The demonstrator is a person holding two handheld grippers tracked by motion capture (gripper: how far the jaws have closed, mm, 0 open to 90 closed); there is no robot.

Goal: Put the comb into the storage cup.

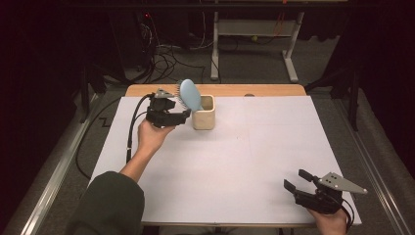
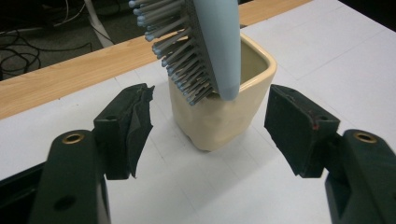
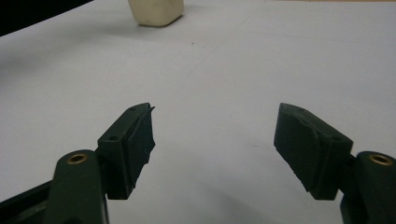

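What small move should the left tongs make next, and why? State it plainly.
Probably draw the left tongs straight back from the cream cup. Their jaws stand open on either side of the cup without touching it, and the blue hairbrush stands in the cup handle-down, bristle head leaning over the rim. The brush looks placed, so a straight retreat should avoid knocking it.

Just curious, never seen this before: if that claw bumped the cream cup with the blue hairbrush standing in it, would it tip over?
Possibly. The hairbrush leans out well above the cup rim, so it looks top-heavy. The cup seems thick-walled, squat and square, probably ceramic, so likely heavy enough to slide on the white table sheet rather than topple from a light nudge.
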